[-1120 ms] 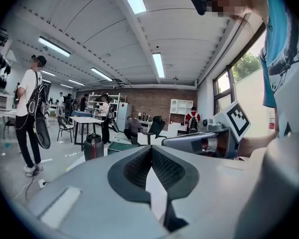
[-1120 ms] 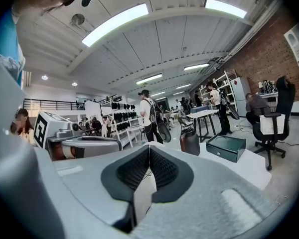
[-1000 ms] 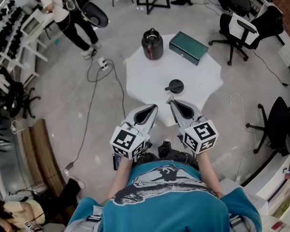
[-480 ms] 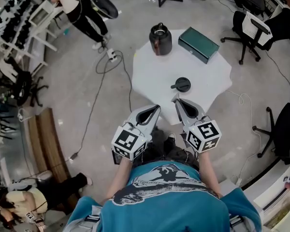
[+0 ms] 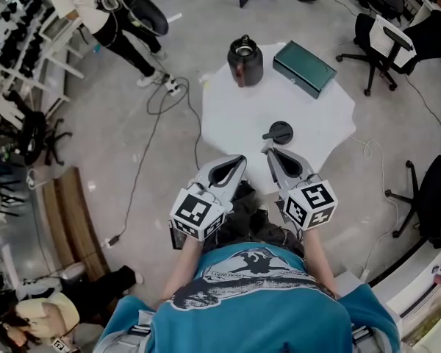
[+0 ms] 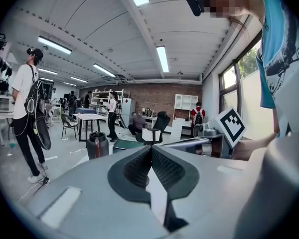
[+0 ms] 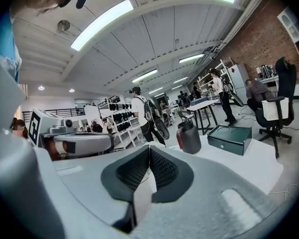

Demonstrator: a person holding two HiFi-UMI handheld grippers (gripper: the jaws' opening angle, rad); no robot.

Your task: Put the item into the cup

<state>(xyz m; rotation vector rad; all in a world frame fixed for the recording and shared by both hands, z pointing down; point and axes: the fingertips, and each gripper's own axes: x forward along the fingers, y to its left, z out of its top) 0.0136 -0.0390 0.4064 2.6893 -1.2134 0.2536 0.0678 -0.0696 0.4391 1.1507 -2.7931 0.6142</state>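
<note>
Since the earlier frame, the white desk is being shown slightly nearer and further right in the head view, as it is being approached. The left tongs and the right tongs are being held clenched on nothing at its near edge, probably because no grasp is being attempted yet. The black round item is lying on the desk just beyond the right tongs, well apart from the dark cup.

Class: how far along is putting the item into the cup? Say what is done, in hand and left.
Done: nothing visible. In hand: nothing; left gripper and right gripper are shut, empty, at the table near edge. Left: all of it; the black round item lies on the table, apart from the cup.
</note>
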